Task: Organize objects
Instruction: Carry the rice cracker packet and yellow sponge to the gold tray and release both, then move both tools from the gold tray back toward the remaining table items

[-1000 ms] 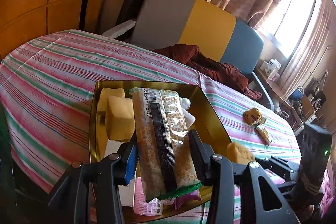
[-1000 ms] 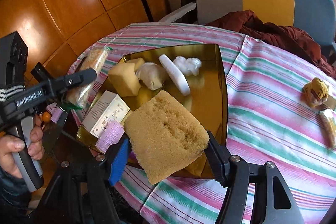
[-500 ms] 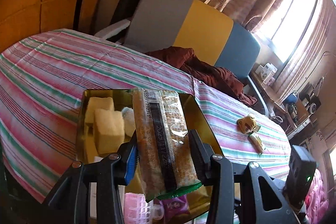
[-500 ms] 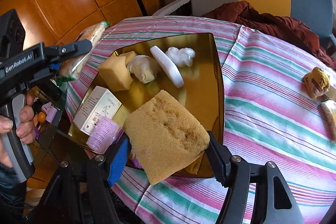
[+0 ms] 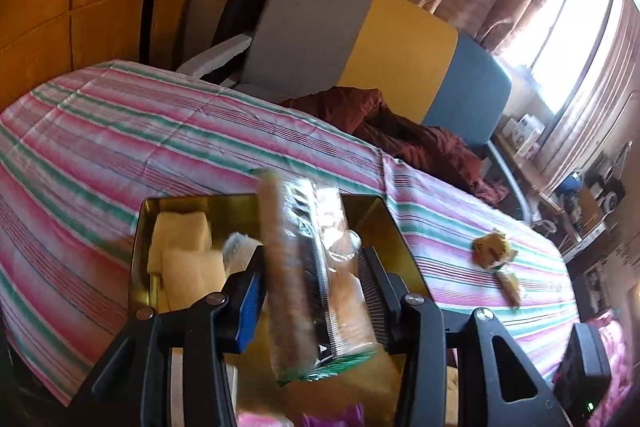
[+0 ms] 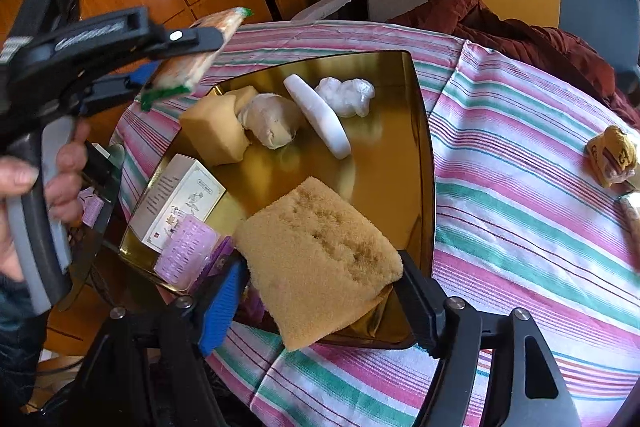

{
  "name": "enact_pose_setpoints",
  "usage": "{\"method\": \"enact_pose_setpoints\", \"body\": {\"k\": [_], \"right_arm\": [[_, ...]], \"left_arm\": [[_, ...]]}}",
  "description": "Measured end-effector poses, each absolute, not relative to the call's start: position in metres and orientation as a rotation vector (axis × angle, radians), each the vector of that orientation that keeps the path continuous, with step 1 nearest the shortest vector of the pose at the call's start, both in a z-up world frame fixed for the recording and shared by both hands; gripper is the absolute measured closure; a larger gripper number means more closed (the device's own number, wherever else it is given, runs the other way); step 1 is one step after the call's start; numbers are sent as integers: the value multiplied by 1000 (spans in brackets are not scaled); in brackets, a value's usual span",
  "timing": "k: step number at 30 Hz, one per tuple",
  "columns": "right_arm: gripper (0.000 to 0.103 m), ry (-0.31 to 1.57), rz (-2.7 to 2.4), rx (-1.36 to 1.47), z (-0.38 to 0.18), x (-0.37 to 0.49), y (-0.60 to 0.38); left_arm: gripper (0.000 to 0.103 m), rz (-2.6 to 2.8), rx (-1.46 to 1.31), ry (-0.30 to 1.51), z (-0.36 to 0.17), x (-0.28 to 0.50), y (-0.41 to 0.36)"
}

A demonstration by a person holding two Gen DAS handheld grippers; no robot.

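Note:
My left gripper [image 5: 312,257] is shut on a long snack packet [image 5: 296,287] in clear wrap with a green end. In the right wrist view that packet [image 6: 200,55] hangs in the left gripper [image 6: 184,55] above the far left corner of the gold tray [image 6: 424,147]. My right gripper [image 6: 320,267] has a tan sponge [image 6: 320,247] between its pads over the tray's near edge. Its jaws are opening while the pads still touch the sponge. In the tray lie a yellow sponge block [image 6: 216,131], a beige lump [image 6: 272,121], a white bar [image 6: 318,115] and a white box [image 6: 180,203].
The tray [image 5: 384,223] sits on a striped tablecloth [image 6: 520,187]. Two yellow wrapped items [image 6: 612,155] lie on the cloth to the right. A pink ribbed piece [image 6: 184,251] sits at the tray's near left corner. A hand [image 6: 60,163] holds the left gripper's handle. A maroon garment [image 5: 400,131] lies on the chair behind the table.
The left gripper has carried the packet along the tray's left side toward its far corner. The right gripper's fingers have spread a little around the sponge, which stays in place.

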State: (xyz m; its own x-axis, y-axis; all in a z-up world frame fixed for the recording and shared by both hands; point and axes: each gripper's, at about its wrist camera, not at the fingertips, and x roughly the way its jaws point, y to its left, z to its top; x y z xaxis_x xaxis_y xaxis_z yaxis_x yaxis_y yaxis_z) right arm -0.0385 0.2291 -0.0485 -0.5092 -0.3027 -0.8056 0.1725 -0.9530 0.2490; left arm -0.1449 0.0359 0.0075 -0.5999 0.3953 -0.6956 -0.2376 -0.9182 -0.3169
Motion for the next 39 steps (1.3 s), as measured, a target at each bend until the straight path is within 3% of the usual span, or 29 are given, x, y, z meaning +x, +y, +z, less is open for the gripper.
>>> {"method": "enact_pose_setpoints", "body": {"k": [6,9,11,19,39], "right_arm": [[29,-186,-2512,1391,-53,-38,231],[17,-222,-2501,1372,-50,-37,233],[15,-235,-2504,1358,-48,-35,235],[14,-225,-2529,1351,-43,-28,235],[2,-205,-2688,1328,-31,-10,251]], "left_arm": [[59,2521,-1163,-272,4,-155,41],[58,2534,-1165,-277,5,-150,37],[58,2539,-1179,-276,4,-143,31],[58,2564,-1166,-260,6,-115,15],[56,2583,-1104,-85,4,-59,34]]}}
